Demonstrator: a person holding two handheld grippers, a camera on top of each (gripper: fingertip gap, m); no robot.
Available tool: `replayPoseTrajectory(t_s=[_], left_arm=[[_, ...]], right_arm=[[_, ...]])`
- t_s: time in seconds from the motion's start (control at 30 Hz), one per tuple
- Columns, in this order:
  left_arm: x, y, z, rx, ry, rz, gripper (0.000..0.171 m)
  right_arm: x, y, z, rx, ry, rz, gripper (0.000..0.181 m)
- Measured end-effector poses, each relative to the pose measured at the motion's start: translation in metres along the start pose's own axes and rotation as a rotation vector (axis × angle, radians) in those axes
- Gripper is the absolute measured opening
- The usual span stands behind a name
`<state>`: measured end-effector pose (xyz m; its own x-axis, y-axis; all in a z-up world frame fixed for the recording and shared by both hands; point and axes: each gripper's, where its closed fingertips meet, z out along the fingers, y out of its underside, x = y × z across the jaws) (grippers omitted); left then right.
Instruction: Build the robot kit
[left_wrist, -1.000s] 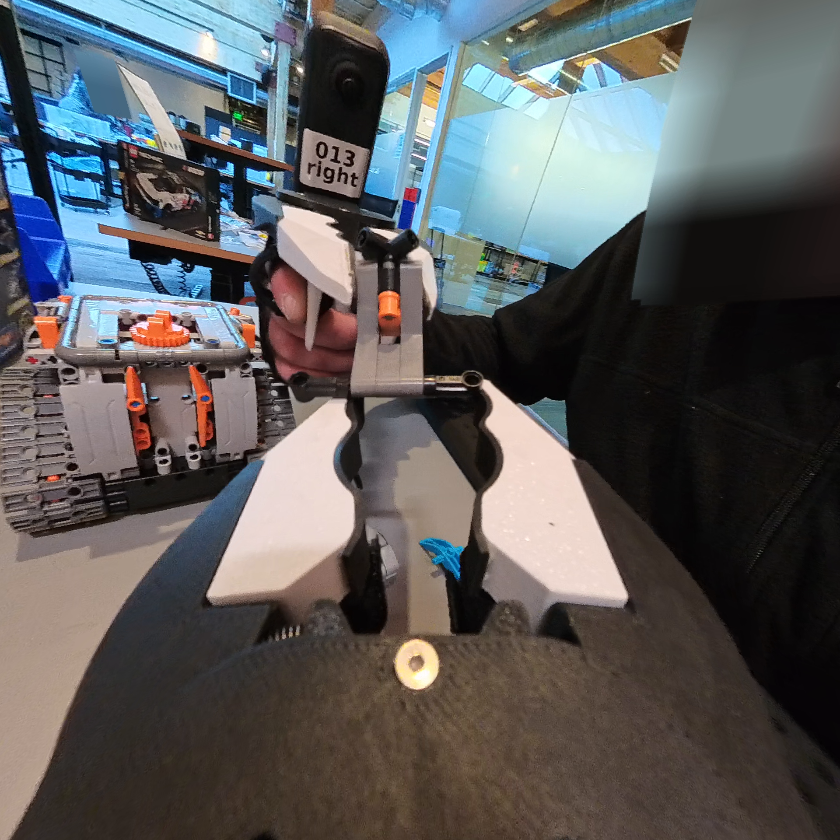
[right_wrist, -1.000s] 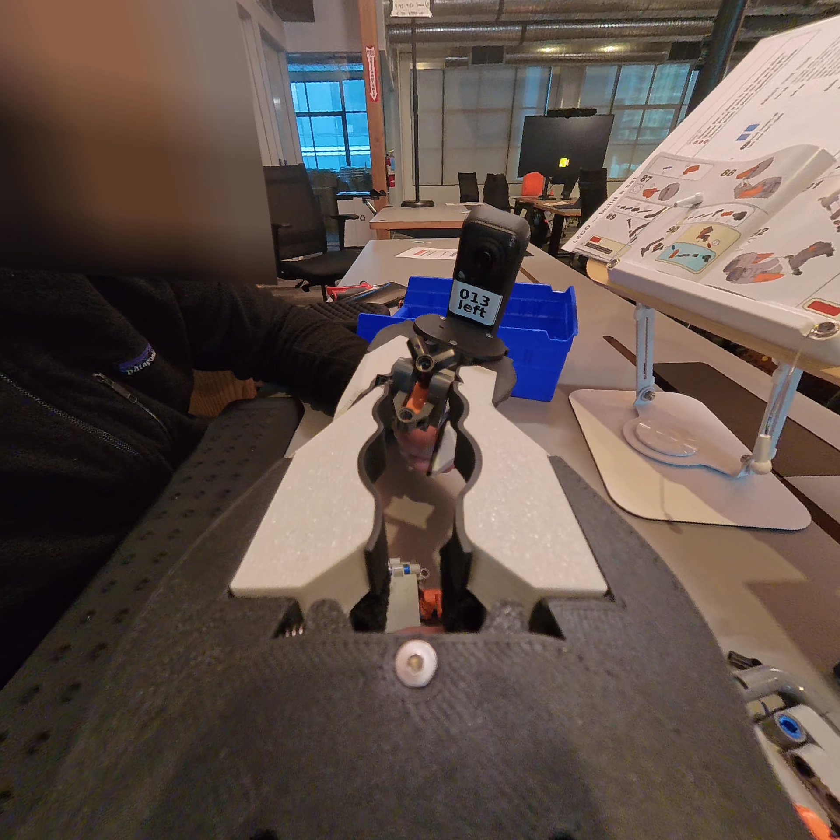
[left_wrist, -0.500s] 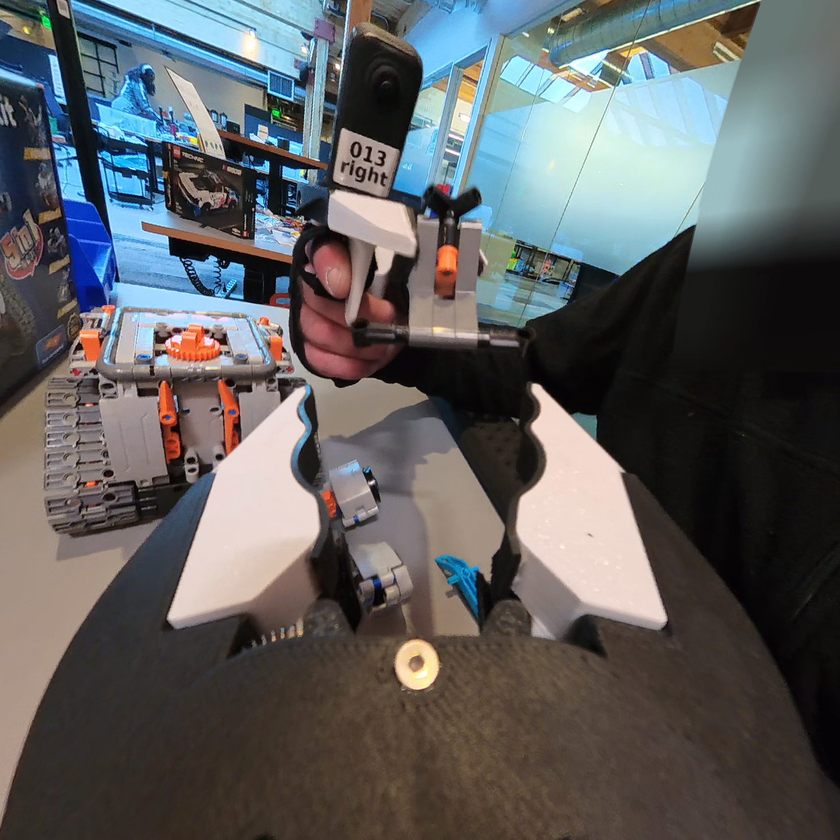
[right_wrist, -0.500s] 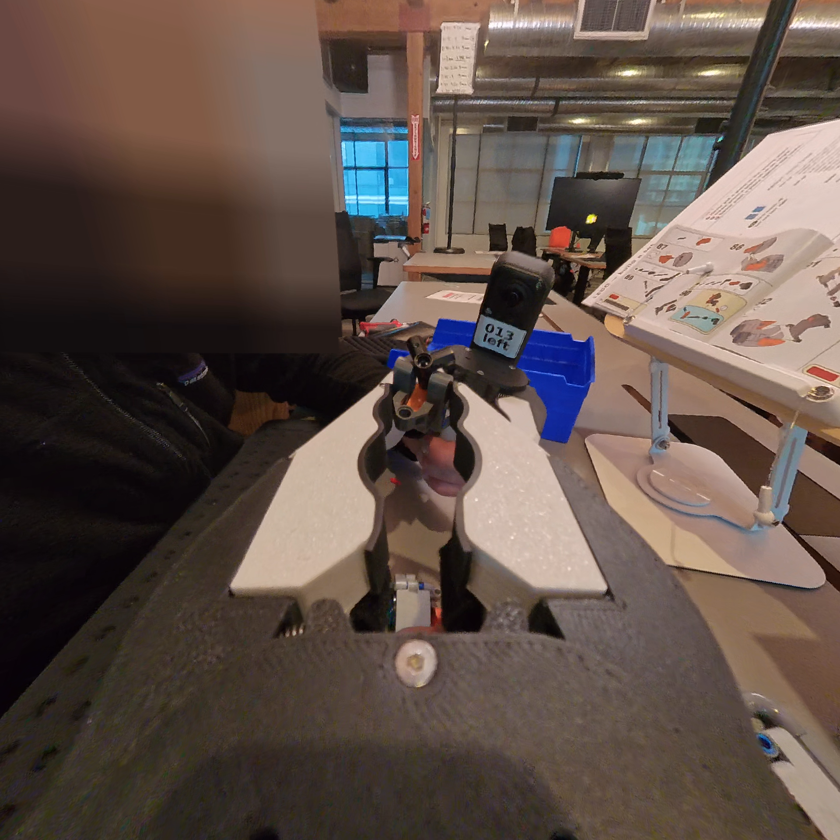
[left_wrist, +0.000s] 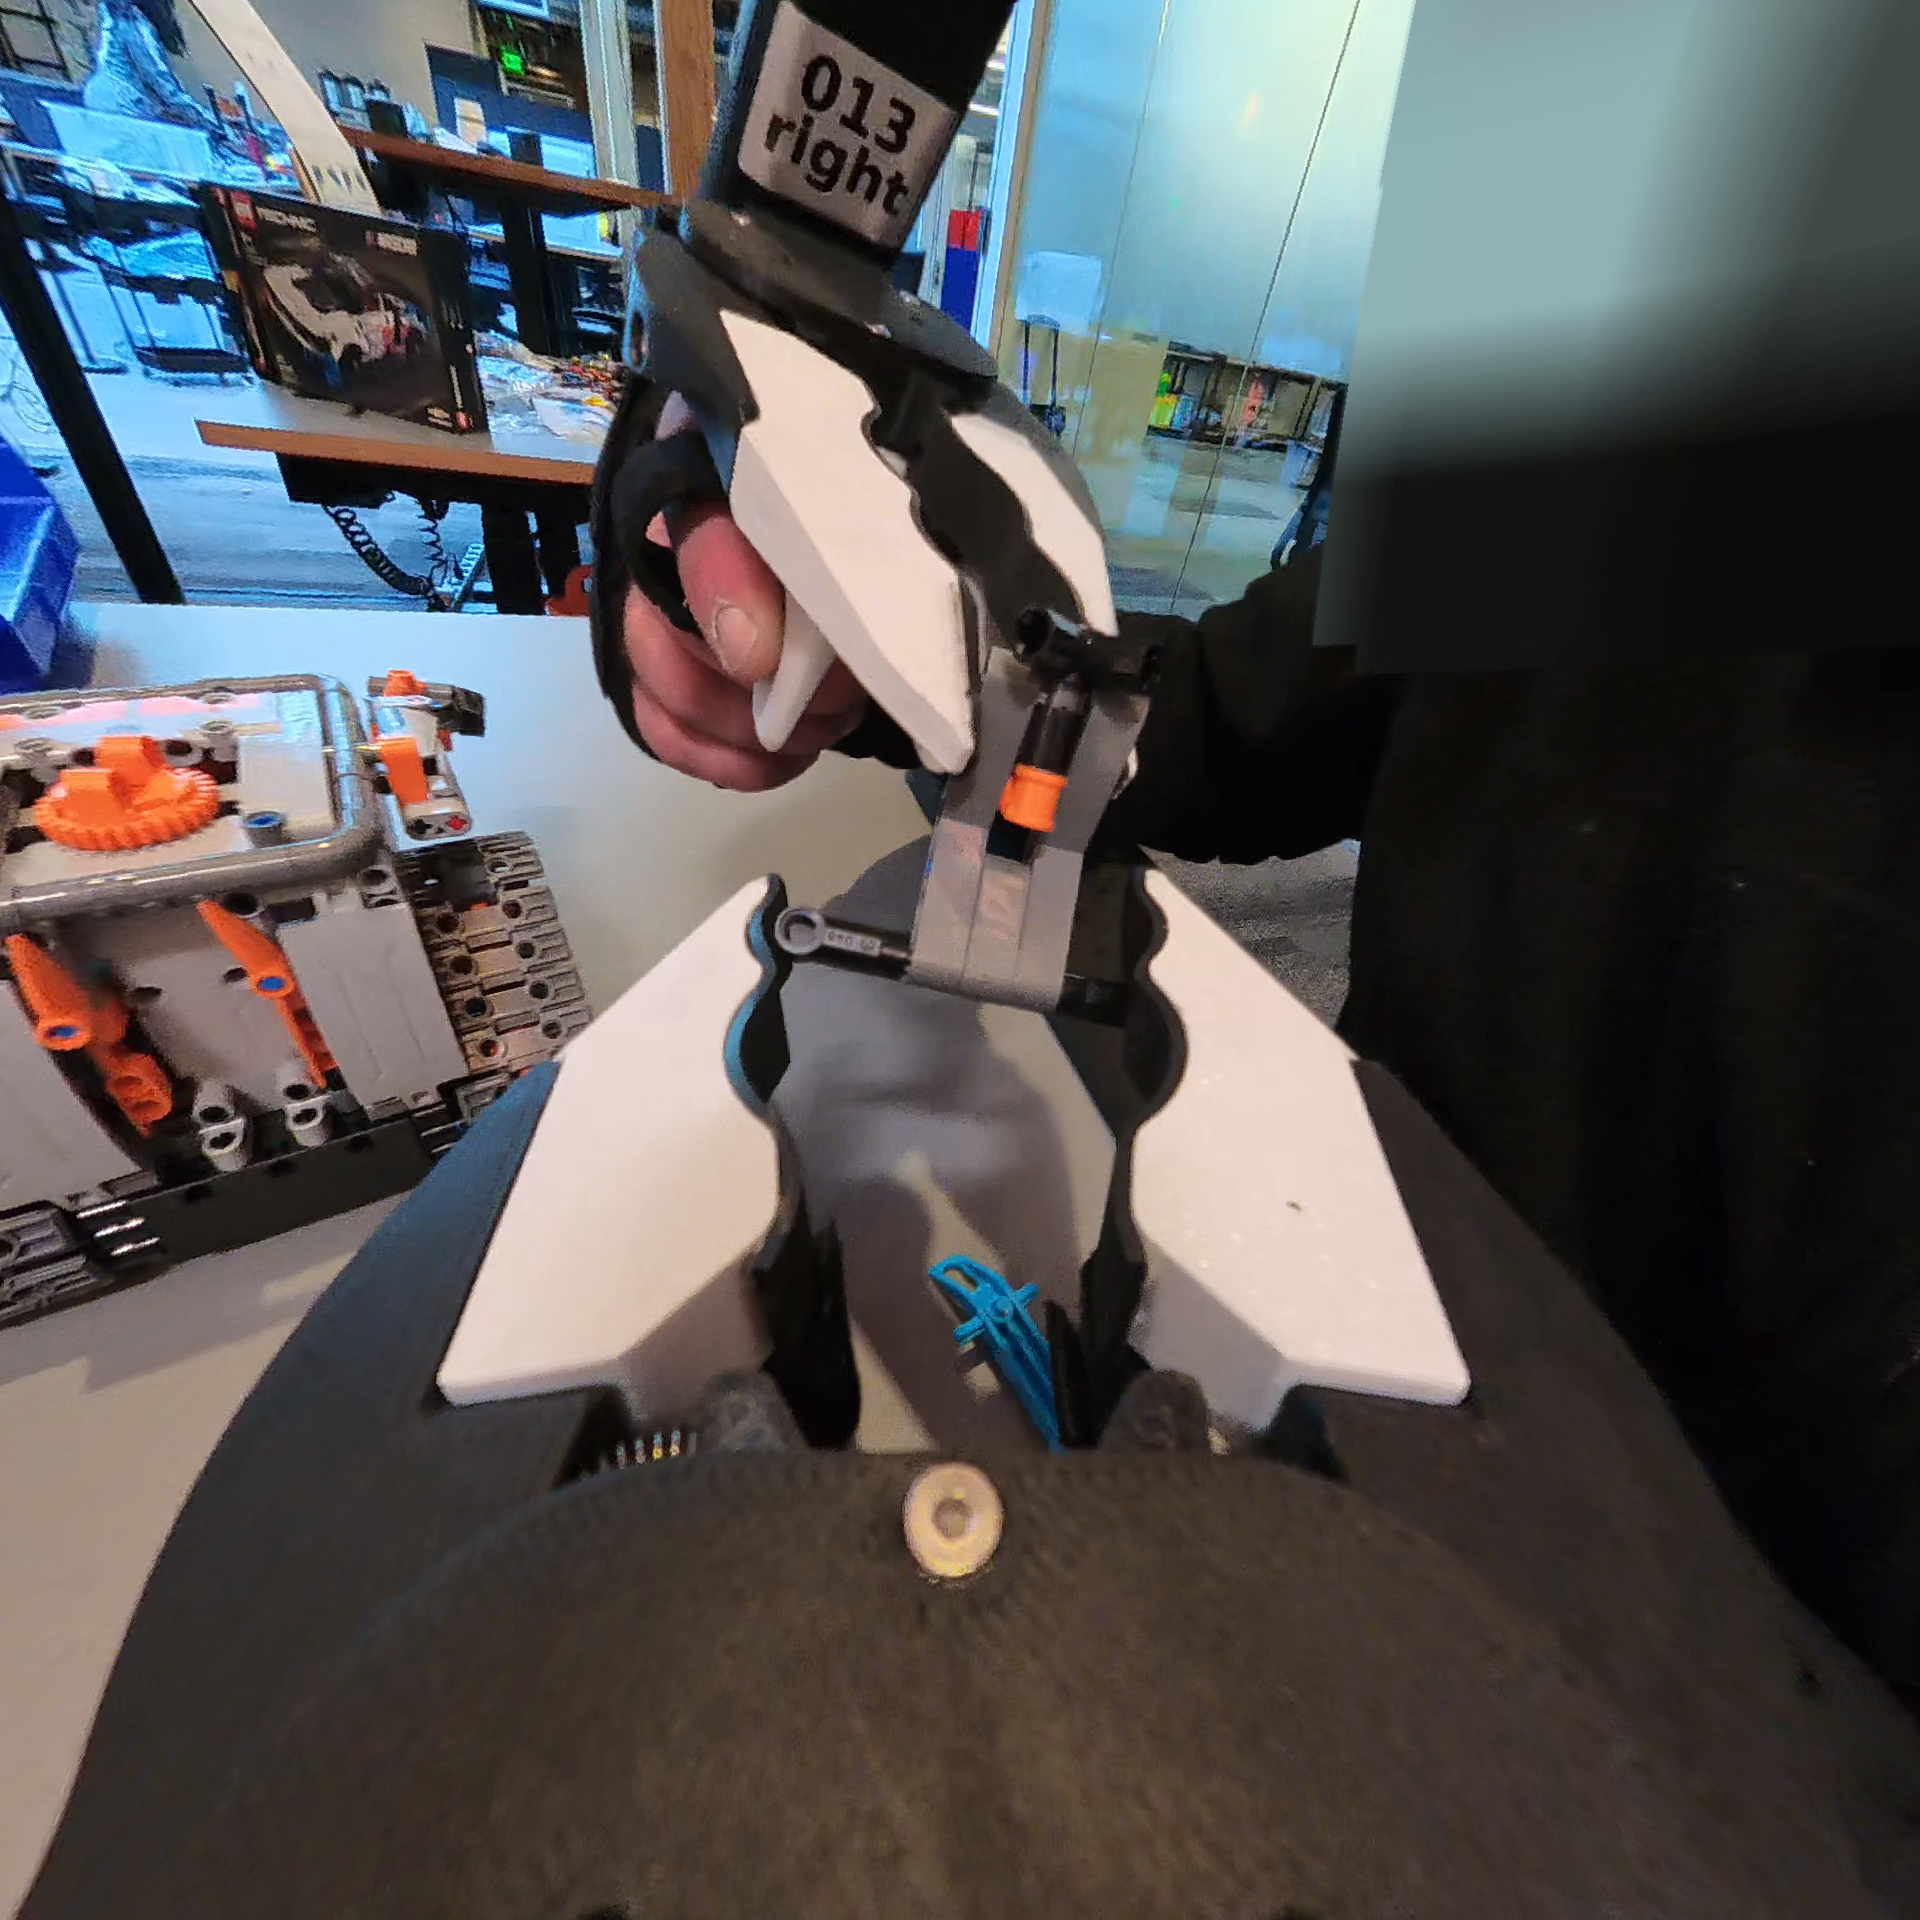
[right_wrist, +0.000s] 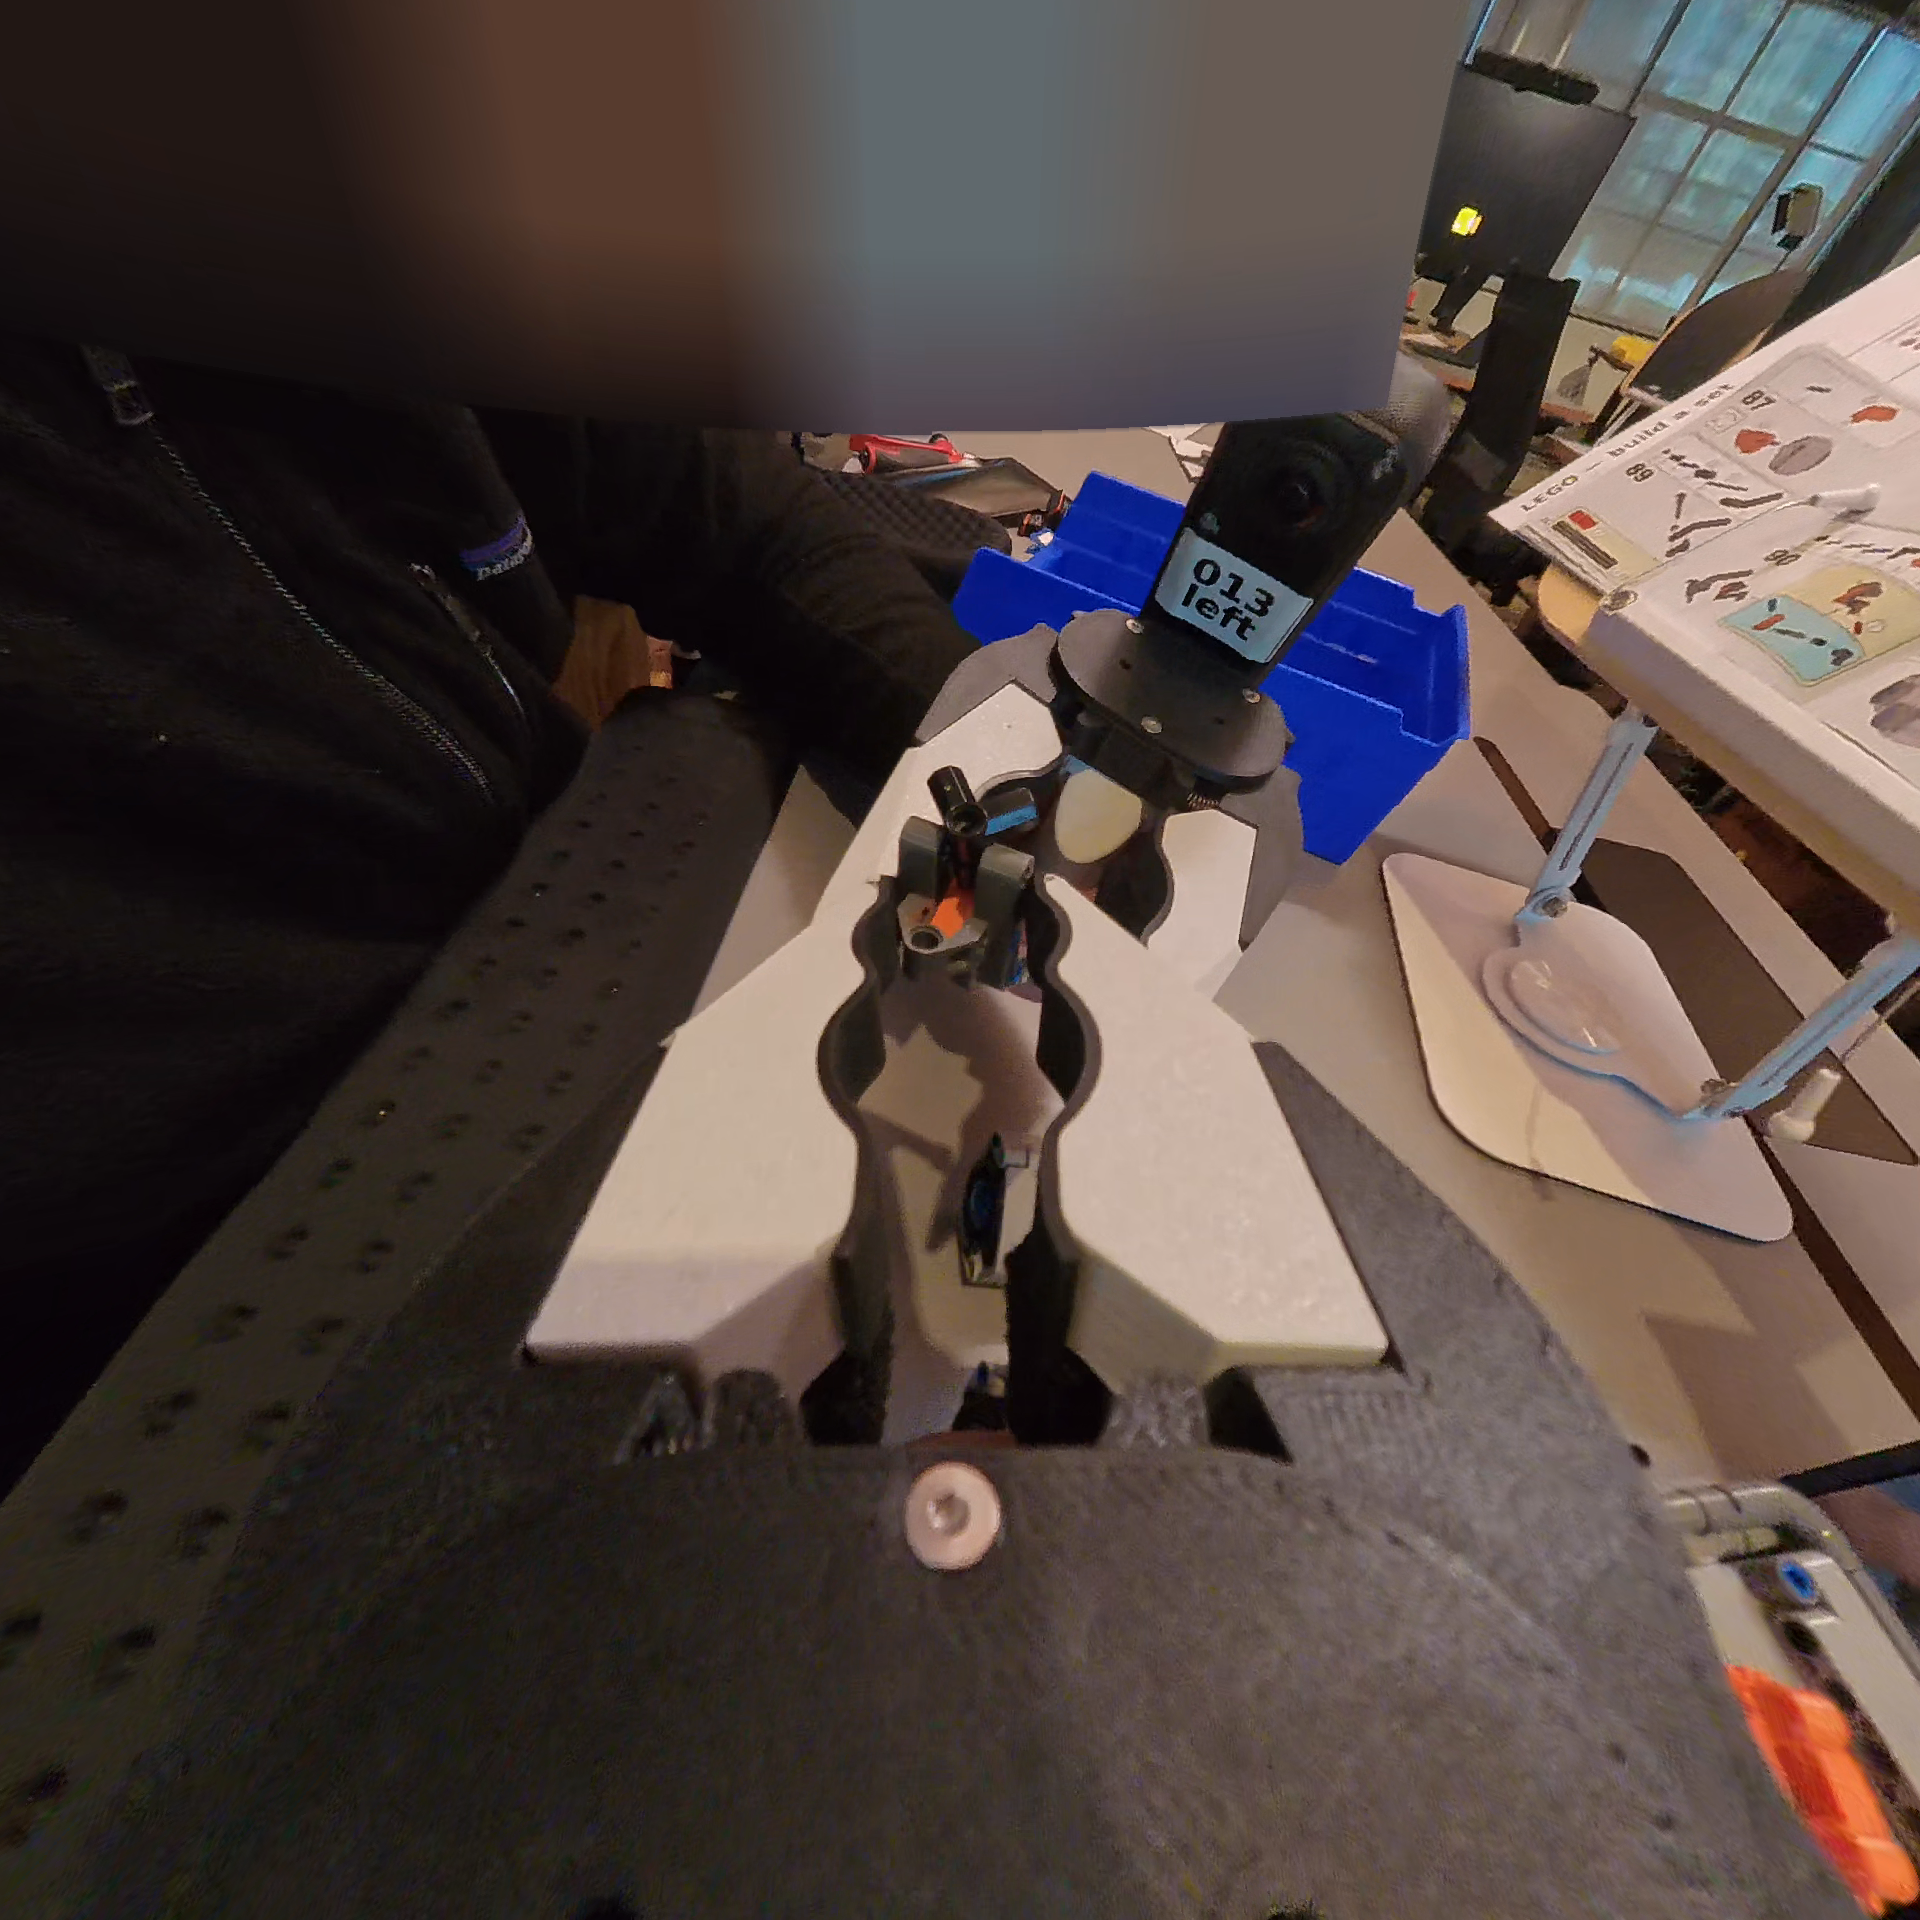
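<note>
One grey brick assembly (left_wrist: 997, 914) sits clamped in the right claw (right_wrist: 961, 920); left claw (left_wrist: 961, 935) stands apart, empty, flanking its black axle (left_wrist: 842, 940); tracked model (left_wrist: 208, 935) stands nearby on the table (left_wrist: 644, 727).

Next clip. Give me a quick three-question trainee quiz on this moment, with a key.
1. True or false: the right claw is empty.
2. In the left wrist view, what stands on the table to the left of the left claw? A) a tracked brick model B) a mug C) a laptop
3. What colour is the bin behind the left claw in the right wrist view?

Key:
1. False. It is shut on a grey brick piece.
2. A.
3. Blue.
</note>
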<state>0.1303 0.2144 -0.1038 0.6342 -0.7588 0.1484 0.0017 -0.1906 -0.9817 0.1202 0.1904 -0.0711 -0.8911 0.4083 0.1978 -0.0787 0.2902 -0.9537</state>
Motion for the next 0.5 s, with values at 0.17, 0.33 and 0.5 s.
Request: replayPoseTrajectory(t_s=[0.17, 0.33, 0.5], left_arm=[[0.002, 0.003, 0.005, -0.022, -0.007, 0.02, 0.054], [-0.002, 0.005, 0.006, -0.051, -0.061, 0.06, 0.052], [-0.015, 0.001, -0.001, -0.045, -0.155, 0.081, 0.052]], right_arm=[[-0.01, 0.004, -0.002, -0.014, 0.038, -0.007, 0.023], [-0.008, 0.007, -0.004, -0.002, 0.088, 0.026, 0.023], [0.006, 0.008, -0.007, 0.007, 0.184, 0.062, 0.022]])
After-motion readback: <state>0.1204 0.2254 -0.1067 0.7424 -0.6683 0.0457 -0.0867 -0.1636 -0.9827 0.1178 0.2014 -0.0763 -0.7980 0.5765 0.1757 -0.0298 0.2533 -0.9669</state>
